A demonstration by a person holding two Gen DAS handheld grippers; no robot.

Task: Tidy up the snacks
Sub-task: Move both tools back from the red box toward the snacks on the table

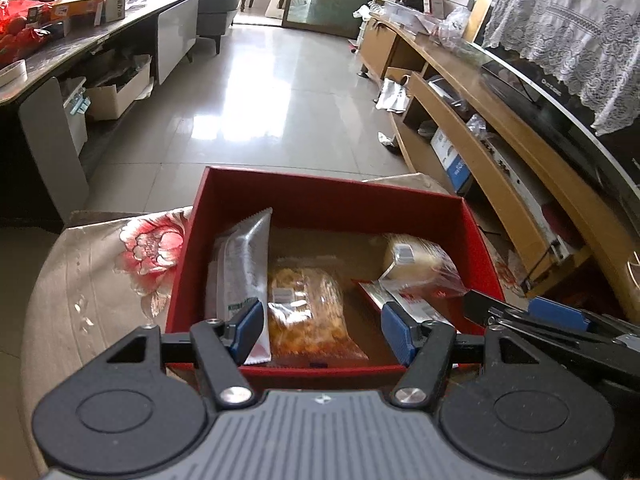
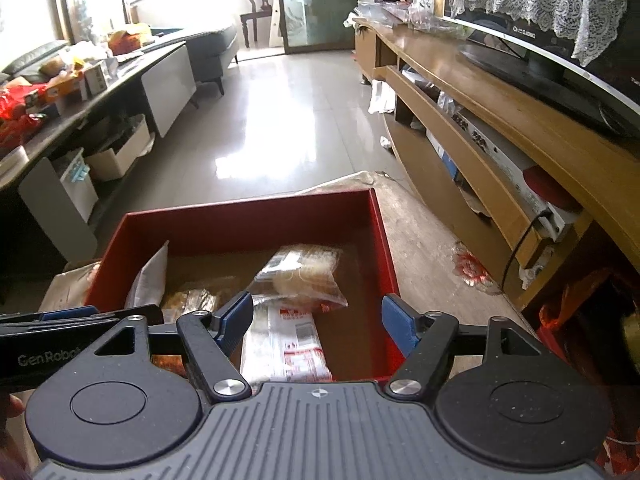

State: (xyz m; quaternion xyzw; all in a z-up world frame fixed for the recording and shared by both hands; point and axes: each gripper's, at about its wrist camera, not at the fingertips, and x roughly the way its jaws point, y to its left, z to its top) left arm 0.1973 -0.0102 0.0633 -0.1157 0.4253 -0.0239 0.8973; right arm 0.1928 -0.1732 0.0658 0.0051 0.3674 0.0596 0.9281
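A red box (image 1: 320, 196) stands on a cloth-covered table and holds several snack packs: a silver pouch (image 1: 244, 264) leaning on its left wall, a clear bag of orange crisps (image 1: 304, 308), a red-and-white packet (image 1: 404, 300) and a bagged bread pack (image 1: 420, 260). My left gripper (image 1: 322, 330) is open and empty over the box's near edge. My right gripper (image 2: 318, 326) is open and empty above the red-and-white packet (image 2: 288, 344). The box (image 2: 248, 208), bread pack (image 2: 304, 272) and silver pouch (image 2: 150, 280) also show in the right wrist view.
The floral tablecloth (image 1: 120, 272) lies left of the box. A wooden TV cabinet (image 1: 500, 128) with a television (image 2: 560, 56) runs along the right. A dark cluttered table (image 1: 80, 40) stands at left. Tiled floor (image 1: 260, 100) lies beyond.
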